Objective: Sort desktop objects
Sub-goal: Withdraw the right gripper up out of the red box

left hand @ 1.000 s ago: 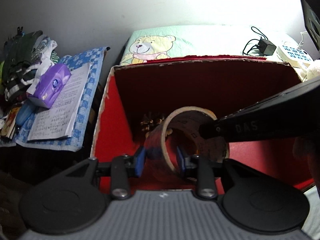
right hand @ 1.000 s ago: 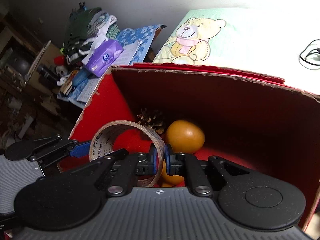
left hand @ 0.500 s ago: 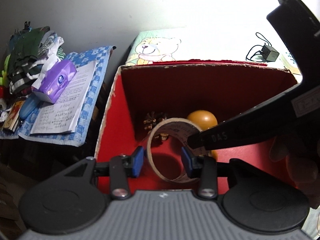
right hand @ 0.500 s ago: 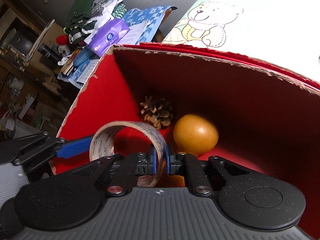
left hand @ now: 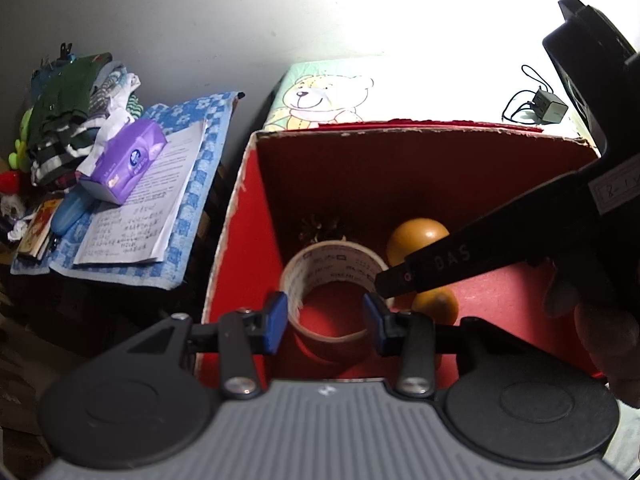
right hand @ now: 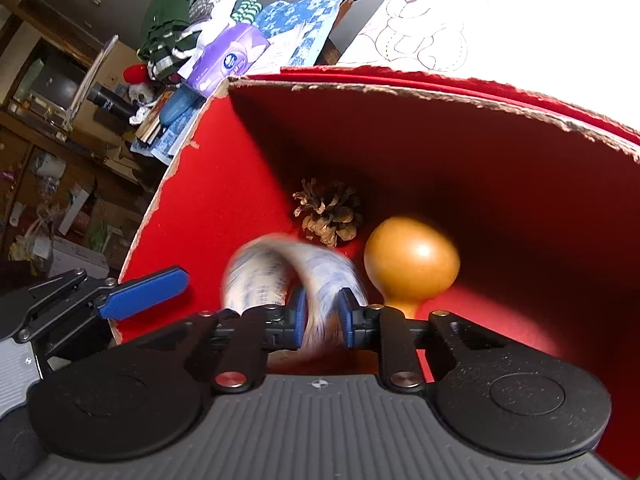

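Observation:
A roll of tape (left hand: 340,266) is inside the red cardboard box (left hand: 252,248), low near its floor. My left gripper (left hand: 326,322) is open above it, with its blue pads clear of the roll on either side. The right gripper (right hand: 322,314) has its jaws opening. The wall of the tape roll (right hand: 280,272) is blurred between the pads, which no longer press on it. The right gripper's black finger (left hand: 440,268) reaches the roll's far rim in the left wrist view. A pine cone (right hand: 328,212) and an orange gourd (right hand: 412,264) lie at the back of the box (right hand: 208,200).
Left of the box, a blue checked cloth holds papers (left hand: 152,208), a purple tissue pack (left hand: 124,168) and a pile of clothes (left hand: 68,120). Behind the box lie a teddy-bear cloth (left hand: 324,96) and a charger (left hand: 548,106). A hand (left hand: 600,320) grips the right tool.
Both grippers were shut on the tape roll. The left one opened first, then the right one let go, and the roll has sunk lower into the box.

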`<action>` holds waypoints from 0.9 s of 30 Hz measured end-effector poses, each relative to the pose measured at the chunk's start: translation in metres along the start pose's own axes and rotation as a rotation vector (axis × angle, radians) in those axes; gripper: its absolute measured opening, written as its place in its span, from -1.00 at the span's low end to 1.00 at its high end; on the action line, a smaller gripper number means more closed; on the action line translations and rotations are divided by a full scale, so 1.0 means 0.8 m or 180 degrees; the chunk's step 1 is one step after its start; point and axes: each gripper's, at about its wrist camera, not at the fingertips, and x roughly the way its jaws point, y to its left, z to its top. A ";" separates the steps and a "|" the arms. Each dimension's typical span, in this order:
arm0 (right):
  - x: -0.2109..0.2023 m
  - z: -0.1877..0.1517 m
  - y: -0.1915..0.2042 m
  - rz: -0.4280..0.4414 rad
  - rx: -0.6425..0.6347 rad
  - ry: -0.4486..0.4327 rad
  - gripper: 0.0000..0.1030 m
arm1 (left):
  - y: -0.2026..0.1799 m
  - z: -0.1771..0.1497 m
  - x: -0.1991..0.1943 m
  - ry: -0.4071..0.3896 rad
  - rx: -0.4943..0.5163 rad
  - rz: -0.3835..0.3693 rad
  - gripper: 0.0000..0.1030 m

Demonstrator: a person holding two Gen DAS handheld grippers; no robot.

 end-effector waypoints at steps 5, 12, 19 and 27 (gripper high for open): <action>-0.004 -0.003 -0.009 0.0144 0.0124 -0.0078 -0.64 | -0.006 0.001 -0.002 -0.0046 0.0028 -0.0106 -0.16; -0.026 -0.016 -0.031 0.0200 0.0492 -0.0508 -0.66 | -0.019 0.007 0.007 -0.0040 0.0024 -0.0399 -0.19; -0.051 -0.020 -0.029 -0.0066 0.0581 -0.0767 -0.67 | -0.017 0.007 0.010 -0.0056 -0.0093 -0.0816 -0.24; -0.063 -0.024 -0.035 -0.0539 0.0594 -0.0735 -0.71 | -0.034 0.010 0.023 0.0054 -0.0044 -0.0810 -0.27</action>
